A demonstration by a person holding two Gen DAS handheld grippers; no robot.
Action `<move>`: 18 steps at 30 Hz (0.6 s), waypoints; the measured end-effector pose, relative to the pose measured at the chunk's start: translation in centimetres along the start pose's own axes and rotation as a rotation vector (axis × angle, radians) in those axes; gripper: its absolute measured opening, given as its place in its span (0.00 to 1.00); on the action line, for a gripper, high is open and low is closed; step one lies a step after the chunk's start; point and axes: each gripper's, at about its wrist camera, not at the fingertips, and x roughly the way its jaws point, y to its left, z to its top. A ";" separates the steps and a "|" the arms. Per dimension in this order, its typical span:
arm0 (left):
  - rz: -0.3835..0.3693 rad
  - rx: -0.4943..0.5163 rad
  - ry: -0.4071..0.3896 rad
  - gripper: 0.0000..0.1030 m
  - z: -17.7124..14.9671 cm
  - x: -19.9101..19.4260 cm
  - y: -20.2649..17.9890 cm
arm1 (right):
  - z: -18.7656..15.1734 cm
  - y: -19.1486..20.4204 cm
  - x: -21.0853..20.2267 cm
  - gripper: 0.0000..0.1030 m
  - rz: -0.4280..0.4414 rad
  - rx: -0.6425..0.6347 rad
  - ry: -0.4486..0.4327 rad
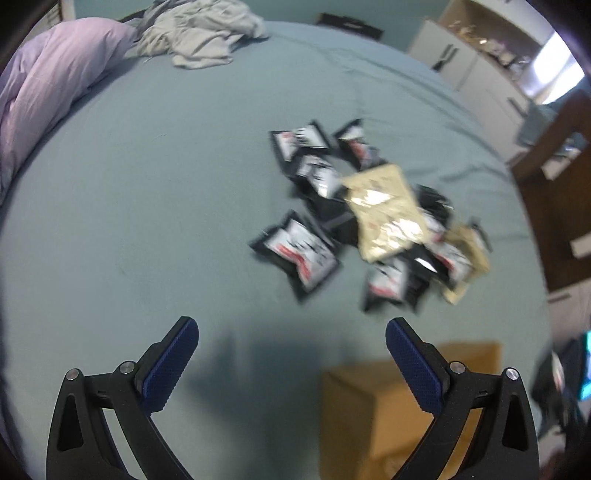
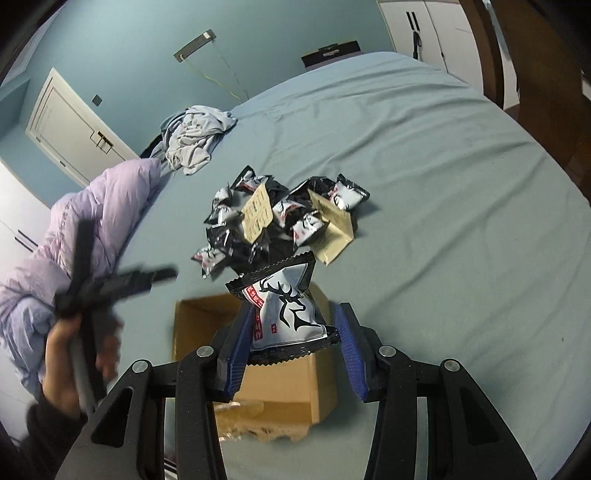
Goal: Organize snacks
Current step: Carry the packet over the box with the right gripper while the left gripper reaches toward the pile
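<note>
A pile of black-and-white snack packets [image 1: 306, 251] mixed with tan packets [image 1: 384, 206] lies on the blue-grey bed. My left gripper [image 1: 291, 328] hovers in front of the pile, open, with nothing between its blue pads. My right gripper [image 2: 295, 314] is shut on one snack packet [image 2: 288, 314], black and white with a deer drawing, held above an open cardboard box [image 2: 199, 325]. In the right wrist view the pile [image 2: 277, 218] lies beyond the box. The left gripper [image 2: 110, 280] shows blurred at the left, held by a hand [image 2: 70, 354].
The cardboard box [image 1: 373, 402] stands at the bed's near edge. A lilac duvet [image 1: 55, 85] lies bunched along the left side, and crumpled grey clothes [image 1: 207, 33] lie at the far end. White cupboards [image 1: 476, 70] and brown furniture [image 1: 554, 177] stand to the right.
</note>
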 end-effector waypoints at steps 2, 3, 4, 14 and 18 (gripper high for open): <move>0.035 0.002 0.003 1.00 0.9 1.2 -0.3 | -0.7 0.2 -0.4 0.42 0.006 -0.010 -0.012; 0.040 0.009 0.007 1.00 1.2 2.0 -0.5 | -0.8 0.3 -1.0 0.42 0.016 -0.008 -0.015; 0.041 0.018 0.014 1.00 1.7 2.9 -0.8 | -1.2 0.4 -1.4 0.42 0.021 -0.008 -0.017; 0.080 0.058 0.035 0.61 1.8 7.6 -1.6 | -1.9 1.8 -2.3 0.42 0.022 -0.092 -0.067; 0.080 0.126 -0.019 0.29 1.0 6.4 -2.7 | -2.3 1.4 -1.9 0.42 0.026 -0.086 -0.073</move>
